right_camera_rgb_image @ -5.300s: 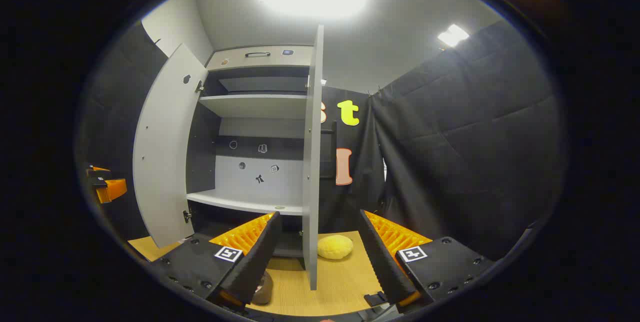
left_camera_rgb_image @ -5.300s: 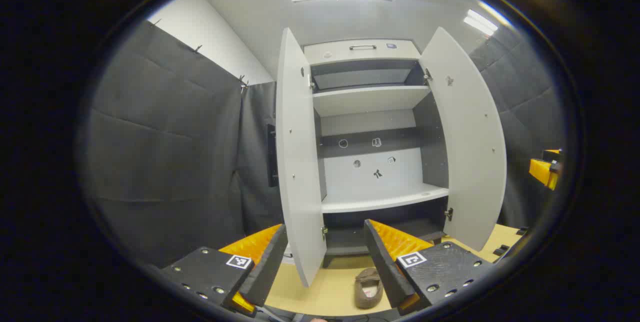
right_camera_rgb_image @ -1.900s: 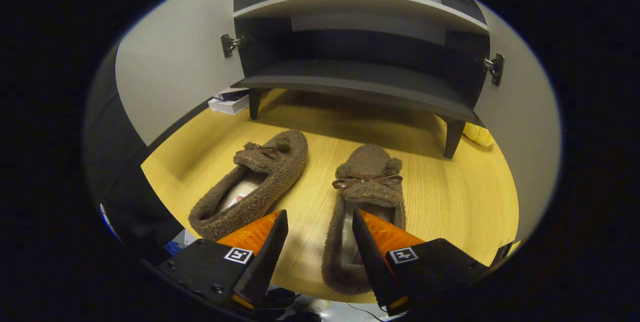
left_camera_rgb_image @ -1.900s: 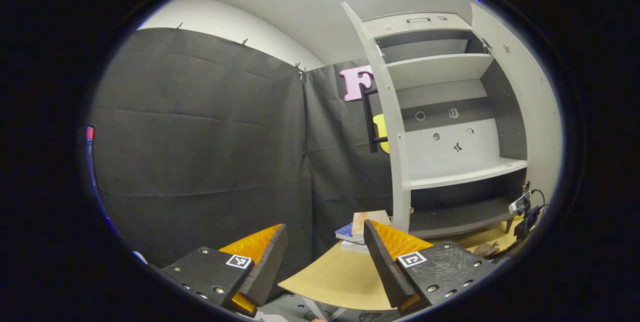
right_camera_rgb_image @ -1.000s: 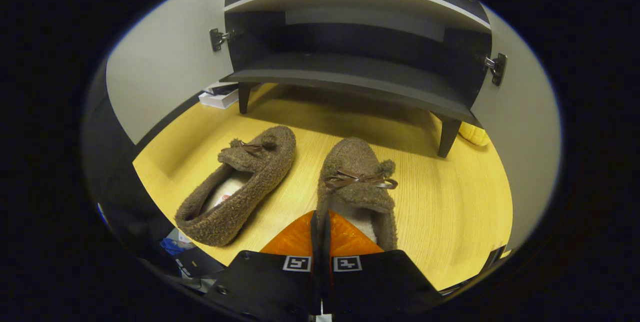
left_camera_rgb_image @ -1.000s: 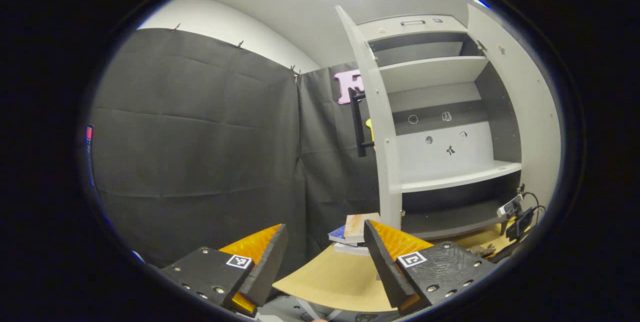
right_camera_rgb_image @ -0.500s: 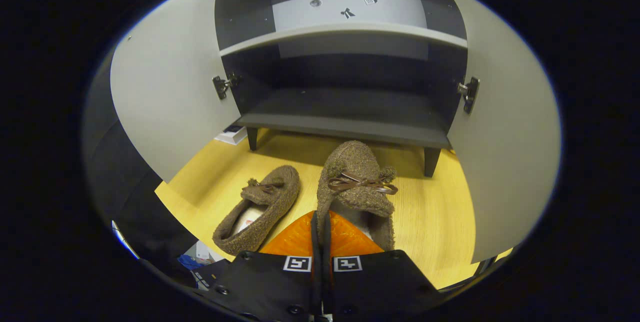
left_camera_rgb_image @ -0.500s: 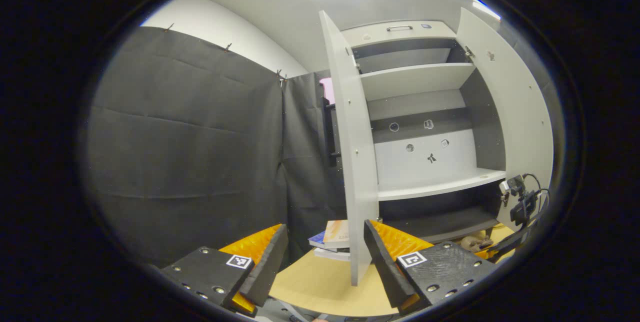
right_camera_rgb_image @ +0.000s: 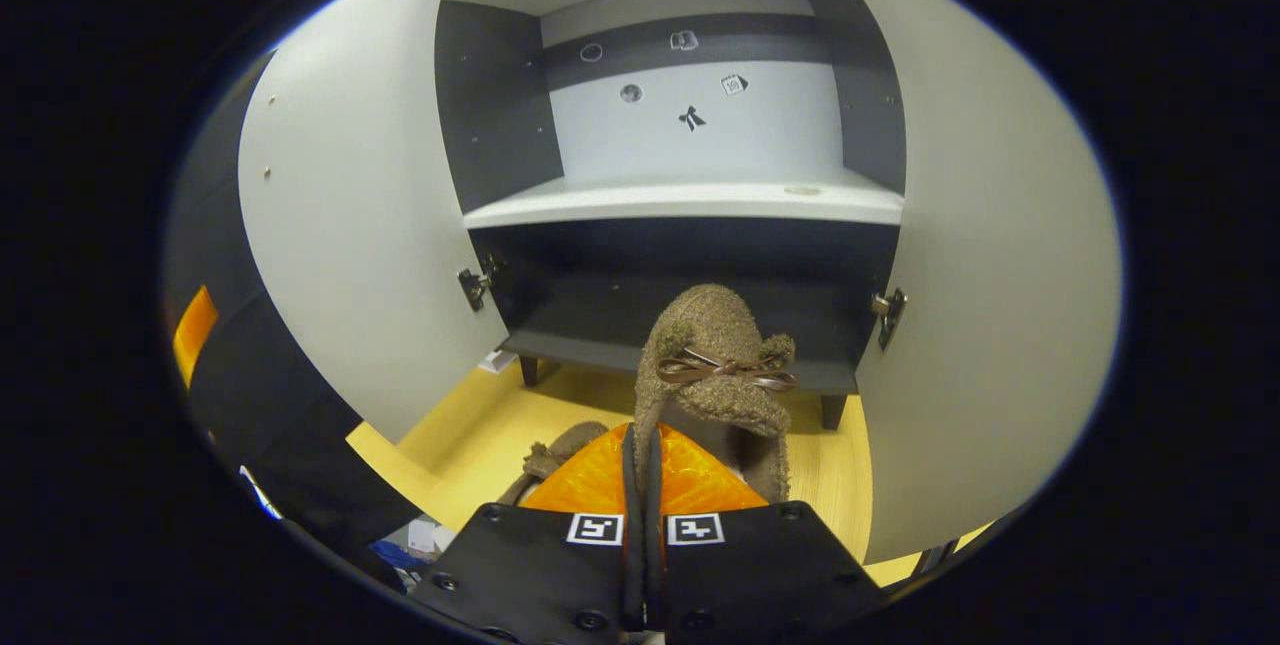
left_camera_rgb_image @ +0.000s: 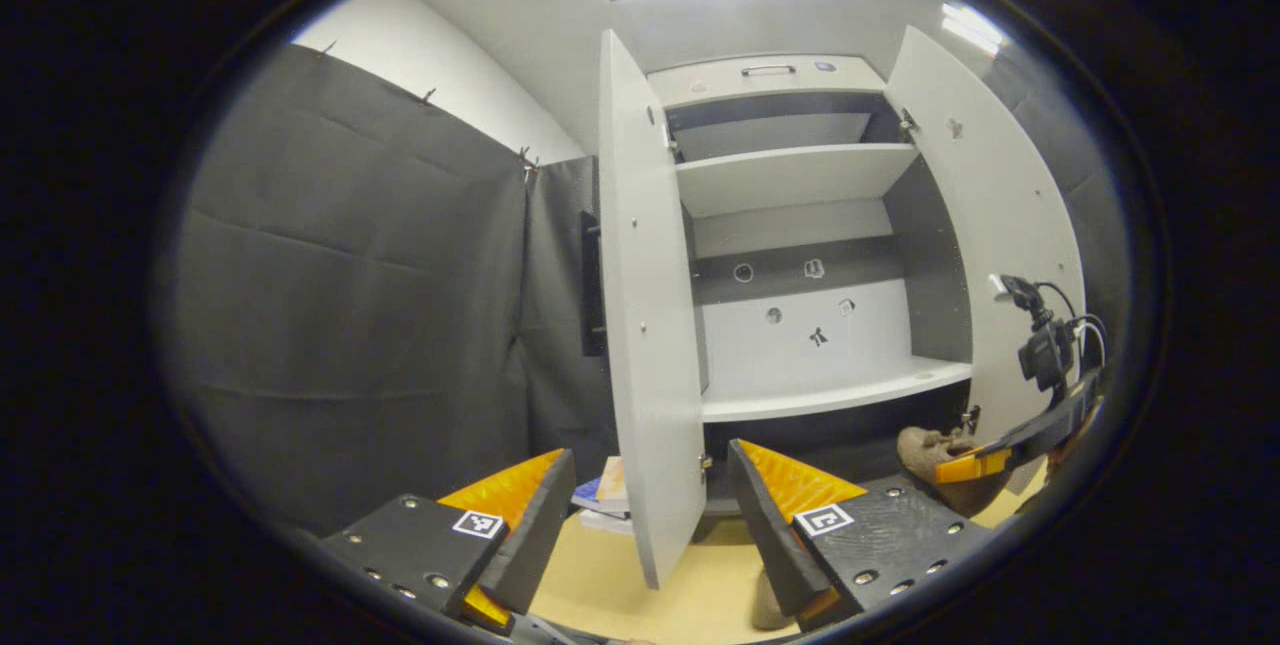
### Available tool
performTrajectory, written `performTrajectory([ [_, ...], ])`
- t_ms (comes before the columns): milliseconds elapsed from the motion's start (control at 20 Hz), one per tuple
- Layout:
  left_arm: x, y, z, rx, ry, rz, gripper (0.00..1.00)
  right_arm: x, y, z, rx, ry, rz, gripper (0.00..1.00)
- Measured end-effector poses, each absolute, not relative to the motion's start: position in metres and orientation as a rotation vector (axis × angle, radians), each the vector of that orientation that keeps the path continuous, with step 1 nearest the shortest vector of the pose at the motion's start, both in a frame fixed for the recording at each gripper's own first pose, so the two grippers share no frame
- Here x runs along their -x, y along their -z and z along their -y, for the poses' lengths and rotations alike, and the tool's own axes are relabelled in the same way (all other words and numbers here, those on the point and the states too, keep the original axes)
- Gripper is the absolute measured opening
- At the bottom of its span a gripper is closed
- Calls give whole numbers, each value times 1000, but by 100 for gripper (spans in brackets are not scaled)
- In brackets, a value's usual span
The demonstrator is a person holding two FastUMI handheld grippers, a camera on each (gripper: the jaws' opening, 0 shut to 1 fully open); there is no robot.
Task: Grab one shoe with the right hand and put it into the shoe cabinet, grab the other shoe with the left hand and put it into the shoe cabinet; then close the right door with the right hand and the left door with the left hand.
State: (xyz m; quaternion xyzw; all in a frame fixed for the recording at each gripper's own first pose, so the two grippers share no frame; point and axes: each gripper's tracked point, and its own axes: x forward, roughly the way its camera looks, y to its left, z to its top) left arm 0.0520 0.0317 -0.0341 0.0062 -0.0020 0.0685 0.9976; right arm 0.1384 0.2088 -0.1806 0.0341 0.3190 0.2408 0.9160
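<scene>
My right gripper [right_camera_rgb_image: 637, 445] is shut on the side wall of a brown fuzzy shoe [right_camera_rgb_image: 715, 365] with a bow. It holds the shoe in the air, toe pointing at the shoe cabinet's dark bottom shelf [right_camera_rgb_image: 680, 315]. The other brown shoe [right_camera_rgb_image: 560, 445] lies on the wooden surface below, mostly hidden behind my fingers. Both cabinet doors stand wide, the left door [right_camera_rgb_image: 350, 205] and the right door [right_camera_rgb_image: 990, 255]. My left gripper [left_camera_rgb_image: 640, 525] is open and holds nothing, facing the left door's edge [left_camera_rgb_image: 650, 325]. In the left gripper view the right gripper [left_camera_rgb_image: 1000, 445] carries the shoe [left_camera_rgb_image: 925, 450] near the lower shelf.
A white middle shelf [right_camera_rgb_image: 690, 200] sits above the dark bottom shelf. A stack of books [left_camera_rgb_image: 605, 495] lies on the wooden surface [right_camera_rgb_image: 450, 425] to the left of the cabinet. Black cloth walls [left_camera_rgb_image: 350, 305] close the booth on the left.
My right gripper has lifted the shoe off the surface and up to the level of the bottom shelf. The left gripper view has swung right, bringing the cabinet to its centre.
</scene>
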Motion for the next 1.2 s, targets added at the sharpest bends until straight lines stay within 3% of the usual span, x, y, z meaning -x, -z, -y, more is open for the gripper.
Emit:
performTrajectory([
  [450, -61, 32, -28, -2, -94, 27, 96, -191, 97, -210, -107, -478, -498, 2],
  [500, -61, 32, -31, 0, -97, 27, 89, -199, 90, -215, -110, -476, -482, 2],
  [650, -61, 38, -42, 5, -115, 19, 89, -227, 70, -220, -121, -460, -442, 2],
  [800, -60, 43, -55, 9, -137, 13, 89, -259, 57, -224, -115, -439, -416, 6],
  [850, -61, 45, -59, 9, -146, 11, 89, -271, 52, -225, -118, -430, -407, 2],
  [1200, -60, 54, -84, 15, -197, -3, 89, -348, 41, -236, -73, -373, -393, 0],
])
